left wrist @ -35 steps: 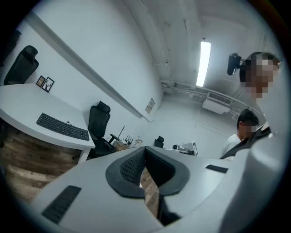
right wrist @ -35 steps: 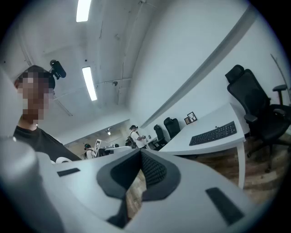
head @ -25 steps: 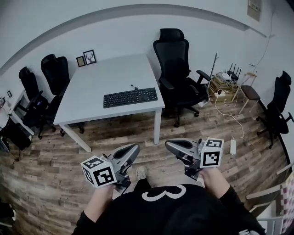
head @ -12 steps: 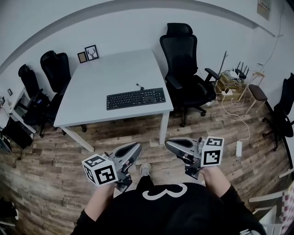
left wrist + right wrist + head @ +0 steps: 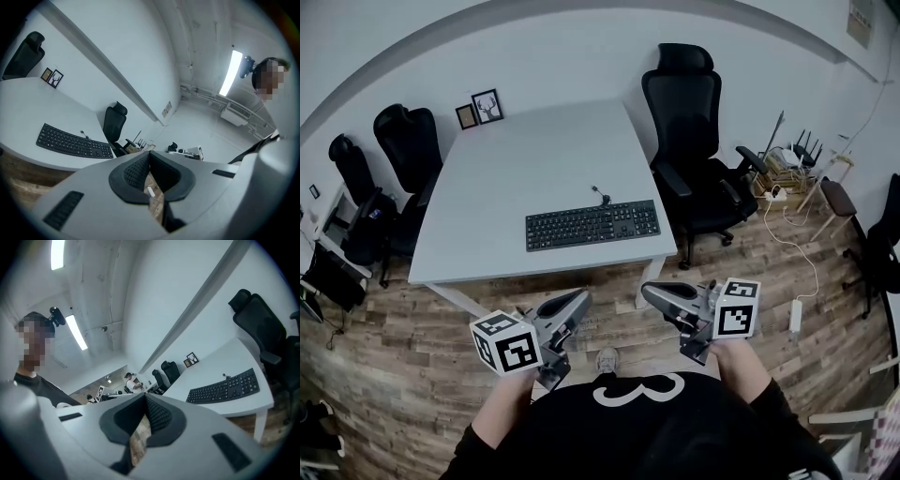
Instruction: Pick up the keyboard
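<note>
Head view: the black keyboard [image 5: 592, 226] lies near the table's [image 5: 534, 150] front edge, apart from your left gripper [image 5: 579, 298] and right gripper [image 5: 649, 291]. Left gripper view: fingers [image 5: 133, 172] pressed together, empty. Right gripper view: likewise. Spread both before reaching its ends.

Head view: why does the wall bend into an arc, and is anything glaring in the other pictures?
Head view: a wide-angle lens bows the wall and table edges; the keyboard is sharp, the light even. Left gripper view: the ceiling light strip glares white; corners go black. Right gripper view: same black corners.
</note>
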Available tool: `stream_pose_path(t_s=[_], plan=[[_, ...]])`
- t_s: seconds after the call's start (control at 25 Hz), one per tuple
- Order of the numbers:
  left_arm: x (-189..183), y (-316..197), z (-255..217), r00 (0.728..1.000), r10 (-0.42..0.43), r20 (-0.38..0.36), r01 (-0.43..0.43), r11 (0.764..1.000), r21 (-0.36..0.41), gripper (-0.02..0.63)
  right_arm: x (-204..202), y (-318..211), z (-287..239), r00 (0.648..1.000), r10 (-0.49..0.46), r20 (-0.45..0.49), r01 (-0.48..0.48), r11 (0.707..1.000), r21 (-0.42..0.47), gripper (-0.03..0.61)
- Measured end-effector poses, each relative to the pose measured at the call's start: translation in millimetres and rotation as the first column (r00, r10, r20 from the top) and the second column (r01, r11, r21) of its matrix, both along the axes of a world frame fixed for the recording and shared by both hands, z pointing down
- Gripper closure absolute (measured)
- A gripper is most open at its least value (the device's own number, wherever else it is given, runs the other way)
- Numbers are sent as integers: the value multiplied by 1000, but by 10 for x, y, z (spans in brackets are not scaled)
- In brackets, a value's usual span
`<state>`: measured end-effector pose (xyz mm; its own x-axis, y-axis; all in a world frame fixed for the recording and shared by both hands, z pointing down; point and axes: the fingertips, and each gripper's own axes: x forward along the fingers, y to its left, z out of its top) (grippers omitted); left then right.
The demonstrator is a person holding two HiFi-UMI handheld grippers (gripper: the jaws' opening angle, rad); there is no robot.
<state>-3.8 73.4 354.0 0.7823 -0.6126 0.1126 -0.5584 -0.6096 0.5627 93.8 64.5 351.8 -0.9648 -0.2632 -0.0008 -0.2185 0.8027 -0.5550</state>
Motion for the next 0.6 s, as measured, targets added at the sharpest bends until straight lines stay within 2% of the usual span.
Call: stream_pose_path(t_s=[0.28,0.6], plan=[[-313,-786,-33,1000,16,8,-16,1000,-4,600,-249,-786,-97,999,40,13,-40,999,5,569],[-480,-1499,21,999,35,-8,-35,999,-26,600,-404,-1442,-75,998,67,-4,-67,998,-13,569]])
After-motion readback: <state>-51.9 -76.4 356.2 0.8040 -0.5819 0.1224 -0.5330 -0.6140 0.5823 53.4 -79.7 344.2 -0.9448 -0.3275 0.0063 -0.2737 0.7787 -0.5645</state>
